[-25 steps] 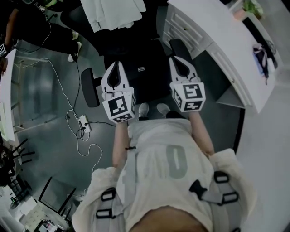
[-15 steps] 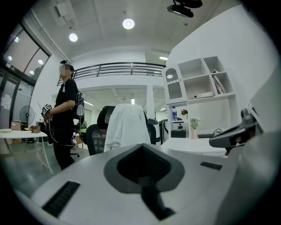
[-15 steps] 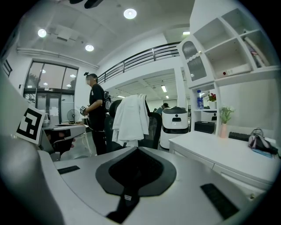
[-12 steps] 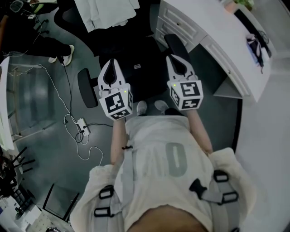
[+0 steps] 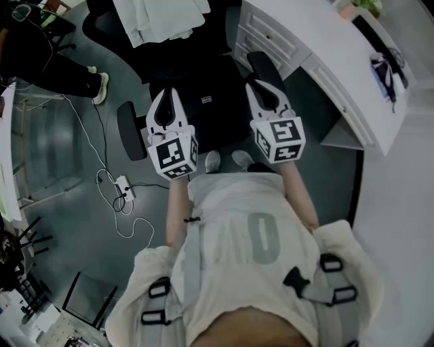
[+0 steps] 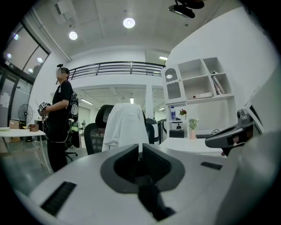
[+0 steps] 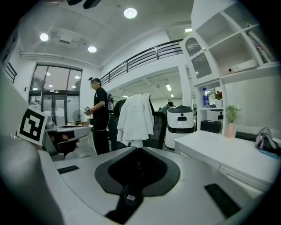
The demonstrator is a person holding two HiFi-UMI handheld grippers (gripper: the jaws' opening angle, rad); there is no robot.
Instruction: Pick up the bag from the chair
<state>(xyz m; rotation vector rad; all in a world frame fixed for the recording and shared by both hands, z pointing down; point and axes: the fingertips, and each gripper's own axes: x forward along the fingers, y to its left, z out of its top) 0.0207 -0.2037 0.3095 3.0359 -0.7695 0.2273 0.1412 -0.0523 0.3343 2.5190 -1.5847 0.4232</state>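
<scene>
A black bag (image 5: 210,101) lies on the seat of a black office chair (image 5: 129,131) right in front of me. My left gripper (image 5: 167,96) is over the bag's left side and my right gripper (image 5: 263,87) over its right side. Both have their jaws together. In the left gripper view a black strap (image 6: 149,200) runs down out of the closed left gripper (image 6: 139,151). In the right gripper view a black strap with a small label (image 7: 128,197) hangs from the closed right gripper (image 7: 137,151). The bag itself is hidden in both gripper views.
A curved white desk (image 5: 319,61) with drawers stands close on the right, a small pouch (image 5: 383,71) on it. Behind the bag's chair is another chair draped with a white garment (image 5: 159,17). Cables and a power strip (image 5: 125,183) lie on the floor at left. A person (image 5: 54,61) stands upper left.
Both grippers have kept their place over the bag, jaws together throughout. The standing person at the upper left has shifted their feet.
</scene>
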